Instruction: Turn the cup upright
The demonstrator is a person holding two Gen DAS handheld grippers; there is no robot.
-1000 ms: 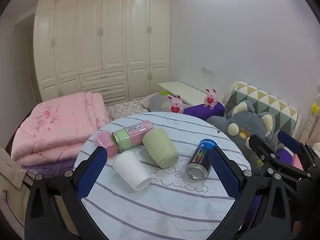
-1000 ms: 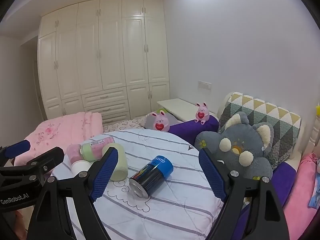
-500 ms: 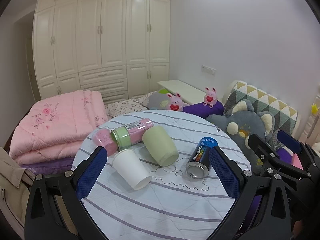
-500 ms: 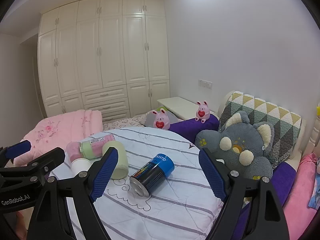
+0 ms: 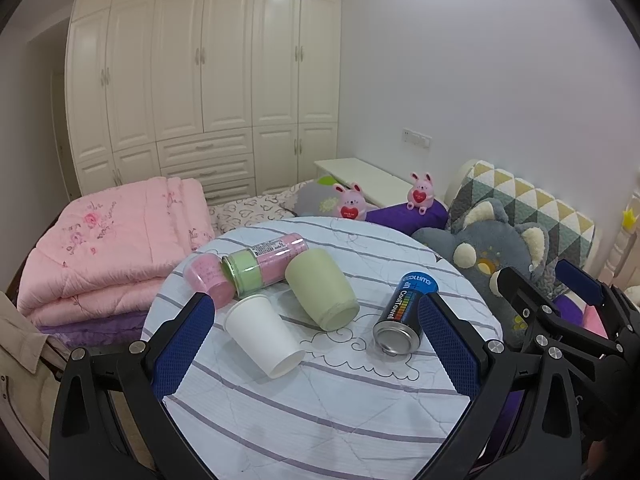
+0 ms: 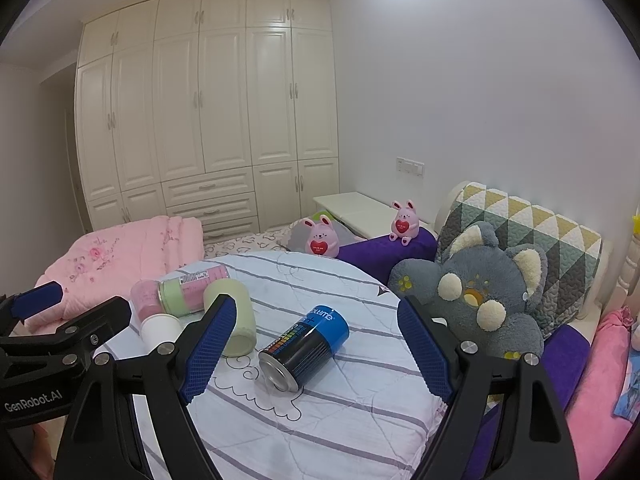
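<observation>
On a round table with a striped cloth lie a white paper cup on its side, mouth toward me, and a pale green cup on its side. Both also show in the right wrist view: the white cup and the green cup. My left gripper is open and empty, held above the table's near side, its fingers framing both cups. My right gripper is open and empty, to the right of the left one, framing a lying can.
A black and blue can lies to the right of the cups. A pink and green bottle and a pink cup lie behind them. A folded pink quilt is at the left, a grey plush at the right.
Both views have tilted up slightly, so the table and its objects sit a little lower in frame. The objects have not moved and both grippers remain open.
</observation>
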